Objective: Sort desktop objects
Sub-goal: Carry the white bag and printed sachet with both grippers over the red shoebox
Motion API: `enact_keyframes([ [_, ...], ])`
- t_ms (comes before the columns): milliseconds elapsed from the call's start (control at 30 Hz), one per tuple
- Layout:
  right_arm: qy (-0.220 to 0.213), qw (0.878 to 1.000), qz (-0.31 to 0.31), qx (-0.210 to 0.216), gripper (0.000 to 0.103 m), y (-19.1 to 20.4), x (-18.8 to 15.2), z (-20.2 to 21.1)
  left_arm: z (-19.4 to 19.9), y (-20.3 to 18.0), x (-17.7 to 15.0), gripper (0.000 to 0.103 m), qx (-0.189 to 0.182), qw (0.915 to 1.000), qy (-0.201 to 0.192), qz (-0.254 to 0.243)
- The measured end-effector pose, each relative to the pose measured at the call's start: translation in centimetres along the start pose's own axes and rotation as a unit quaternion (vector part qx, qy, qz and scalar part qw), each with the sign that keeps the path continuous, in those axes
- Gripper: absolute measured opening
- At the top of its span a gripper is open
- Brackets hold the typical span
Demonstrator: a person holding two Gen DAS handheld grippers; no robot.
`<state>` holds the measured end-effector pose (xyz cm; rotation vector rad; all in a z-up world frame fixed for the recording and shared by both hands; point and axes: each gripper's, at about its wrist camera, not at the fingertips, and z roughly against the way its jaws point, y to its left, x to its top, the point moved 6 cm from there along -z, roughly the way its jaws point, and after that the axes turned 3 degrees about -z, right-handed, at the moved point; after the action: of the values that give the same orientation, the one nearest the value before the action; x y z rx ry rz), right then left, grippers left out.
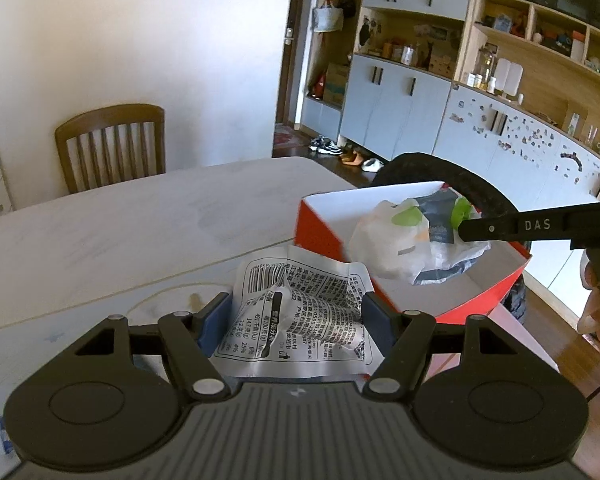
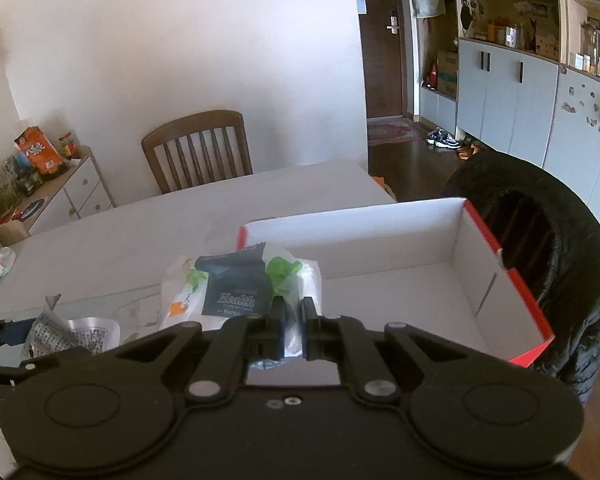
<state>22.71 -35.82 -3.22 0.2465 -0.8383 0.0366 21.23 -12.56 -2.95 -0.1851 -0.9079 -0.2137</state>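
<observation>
Both claws carry packaging at a pale dining table [image 1: 100, 232]: the left gripper [image 1: 296, 320], jaws half apart, clamps one crumpled printed wrapper [image 1: 300, 312], while the right gripper [image 2: 294, 320], pinched tight, holds one white tissue pack [image 2: 240, 288] at the near corner of a red-sided box [image 2: 512, 280]. What shows of the box's white floor is bare, its near wall cut off behind the gripper. One black tyre [image 2: 560, 240] stands behind, partly hidden. One wooden chair [image 1: 112, 148] faces the table.
</observation>
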Motion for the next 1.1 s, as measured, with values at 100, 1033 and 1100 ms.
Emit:
enact_keyframes([
  [100,0.001,1.0,-0.003,-0.001,0.006,-1.7,0.3,-0.2,-0.9,-1.3,0.8,0.07,-0.003,1.0,0.002,-0.009],
  [1033,0.036,0.998,0.032,-0.045,0.006,-12.5,-0.9,-3.9,-14.8,-10.3,5.1,0.07,-0.038,0.9859,0.091,-0.135],
  [1100,0.039,0.997,0.047,-0.044,0.006,-12.6,-1.1,-4.2,-15.8,-10.7,4.7,0.07,-0.036,0.9824,0.103,-0.152],
])
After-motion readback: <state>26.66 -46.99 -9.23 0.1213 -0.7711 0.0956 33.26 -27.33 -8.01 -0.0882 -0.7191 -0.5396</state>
